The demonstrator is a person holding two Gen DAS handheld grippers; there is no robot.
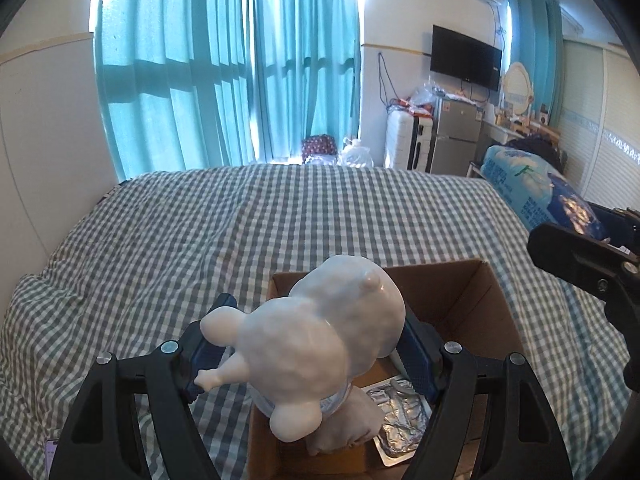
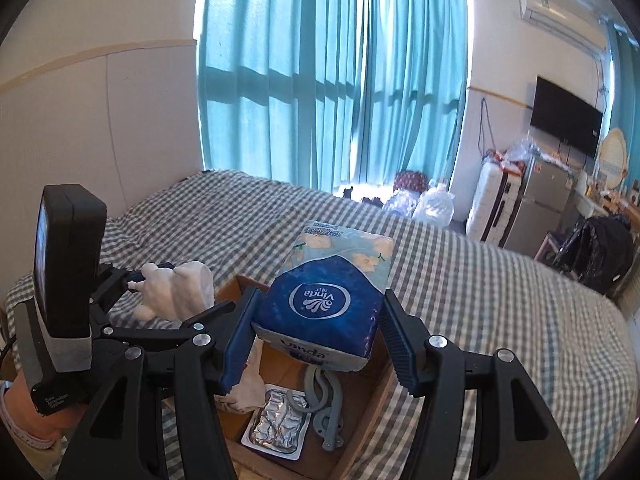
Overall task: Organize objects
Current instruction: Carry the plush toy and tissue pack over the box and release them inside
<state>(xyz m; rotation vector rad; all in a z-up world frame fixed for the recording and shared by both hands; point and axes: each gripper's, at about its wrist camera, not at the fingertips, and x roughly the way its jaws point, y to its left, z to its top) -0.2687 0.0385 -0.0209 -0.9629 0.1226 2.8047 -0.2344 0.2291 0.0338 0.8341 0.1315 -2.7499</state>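
Note:
My left gripper point(image 1: 316, 336) is shut on a white plaster bear figure point(image 1: 316, 340) and holds it above the left part of an open cardboard box point(image 1: 476, 292) on the bed. The figure also shows in the right wrist view point(image 2: 172, 288). My right gripper point(image 2: 320, 332) is shut on a blue Vinda tissue pack point(image 2: 328, 296) and holds it over the same box point(image 2: 372, 412). Inside the box lie a silver foil blister pack point(image 2: 278, 424), a grey plastic hook point(image 2: 324, 404) and a white crumpled cloth point(image 2: 250, 388).
The box rests on a bed with a grey-and-white checked cover point(image 1: 280, 216). Teal curtains point(image 1: 224, 68) hang behind. A suitcase, small fridge point(image 1: 456, 136) and wall TV stand at the right. A large blue package point(image 1: 532, 188) lies off the bed's right side.

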